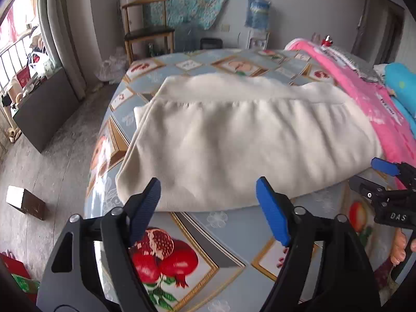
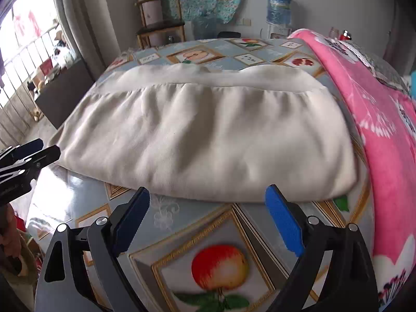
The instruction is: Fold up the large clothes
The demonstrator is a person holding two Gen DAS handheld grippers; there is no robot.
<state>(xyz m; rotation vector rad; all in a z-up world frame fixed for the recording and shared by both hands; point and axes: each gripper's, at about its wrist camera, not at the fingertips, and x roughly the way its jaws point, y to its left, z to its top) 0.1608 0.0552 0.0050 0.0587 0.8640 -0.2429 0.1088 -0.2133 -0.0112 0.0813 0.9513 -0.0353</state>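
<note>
While the cream garment (image 1: 234, 140) lies folded in a wide flat stack on the fruit-patterned bed cover (image 1: 182, 254), with its gathered band along the far edge, both grippers hang just before its near edge and hold nothing. The left gripper (image 1: 208, 195) has its blue pads spread wide apart, and the right gripper (image 2: 208, 202) is spread wide in the same way. A pink blanket (image 2: 384, 130) lies touching the garment's right side.

The folded garment (image 2: 202, 140) lies mid-frame on the bed (image 2: 182, 234). A blanket (image 2: 384, 135) lies along its right. Both tools, left (image 1: 208, 202) and right (image 2: 208, 215), sit at lower frame. A chair (image 1: 145, 26) stands upper left, behind the bed.
</note>
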